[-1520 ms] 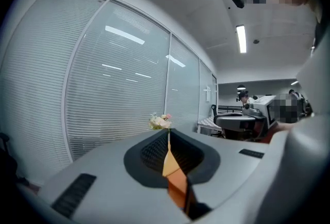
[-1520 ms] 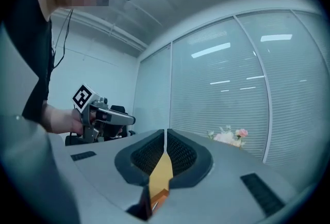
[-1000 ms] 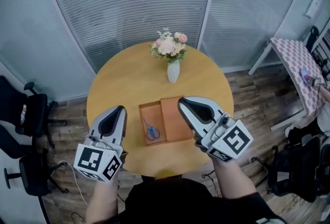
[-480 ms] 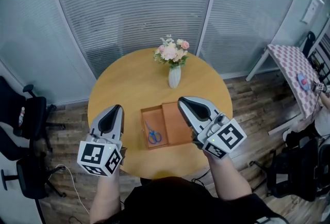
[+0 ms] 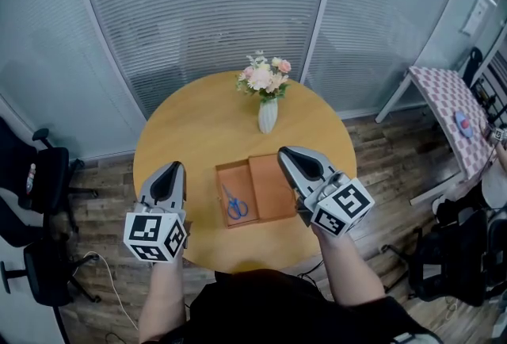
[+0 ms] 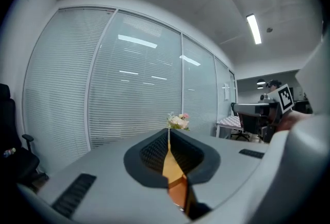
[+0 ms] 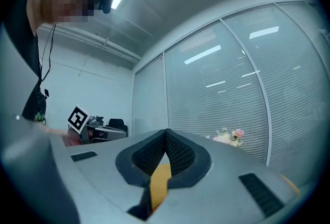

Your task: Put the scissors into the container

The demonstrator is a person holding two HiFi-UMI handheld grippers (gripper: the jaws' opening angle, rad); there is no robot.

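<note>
1. Scissors (image 5: 233, 204), blue-handled, already lie in the left compartment of the wooden container (image 5: 272, 190).
2. They look light, stiff and thin, with slick blades; the handle loops seem the surest hold.
3. The left gripper (image 5: 175, 167) and right gripper (image 5: 283, 151) flank the container over the table (image 5: 198, 128), jaws pressed together, both empty.

One scissors (image 5: 234, 205), one container (image 5: 237, 175), one vase (image 5: 268, 116).

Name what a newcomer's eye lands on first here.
The two grippers with marker cubes, left gripper and right gripper, both shut and empty, flank a wooden container on the round table. Blue scissors lie in its left half; a vase of flowers stands behind it.
</note>
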